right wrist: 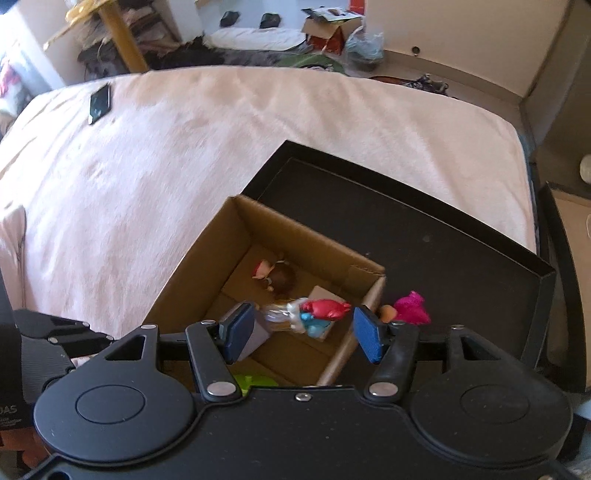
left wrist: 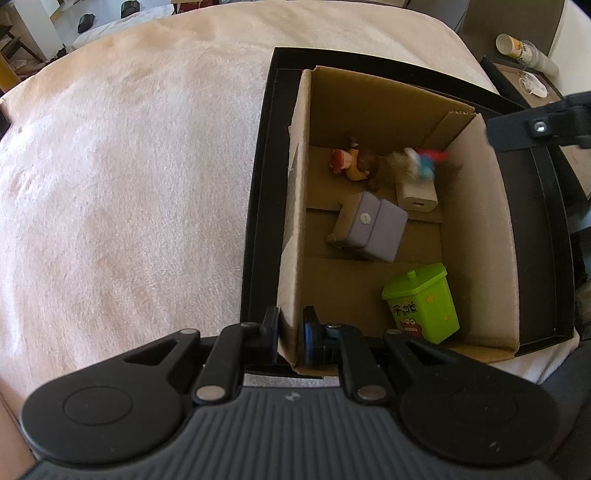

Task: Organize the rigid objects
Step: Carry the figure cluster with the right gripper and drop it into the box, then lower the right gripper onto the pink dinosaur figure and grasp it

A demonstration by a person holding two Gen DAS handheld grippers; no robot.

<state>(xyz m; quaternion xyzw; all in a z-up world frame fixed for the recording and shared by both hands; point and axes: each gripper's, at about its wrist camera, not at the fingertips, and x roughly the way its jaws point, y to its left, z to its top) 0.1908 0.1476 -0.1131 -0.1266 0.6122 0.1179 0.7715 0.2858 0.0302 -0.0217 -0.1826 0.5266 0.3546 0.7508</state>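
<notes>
A cardboard box [left wrist: 476, 221] stands in a black tray [left wrist: 258, 192] on a pale bed. My left gripper [left wrist: 291, 332] is shut on the box's near left wall. In the box lie a purple case [left wrist: 373, 225], a green toy bin [left wrist: 424, 301], a white charger [left wrist: 417, 195], a red-capped figure [left wrist: 351, 162] and a blurred red-and-blue figure [left wrist: 421, 158]. My right gripper [right wrist: 303, 332] is open above the box [right wrist: 207, 266]; the red-and-blue figure [right wrist: 317, 314] appears between and below its fingers, not gripped. A pink figure [right wrist: 412, 308] lies on the tray [right wrist: 443, 258] outside the box.
The pale fuzzy blanket [left wrist: 129, 184] covers the bed to the left. A black phone [right wrist: 100, 102] lies on the far left of the bed. A side table with a cup [left wrist: 524, 51] stands to the right. Boxes and clutter [right wrist: 332, 26] lie on the floor beyond.
</notes>
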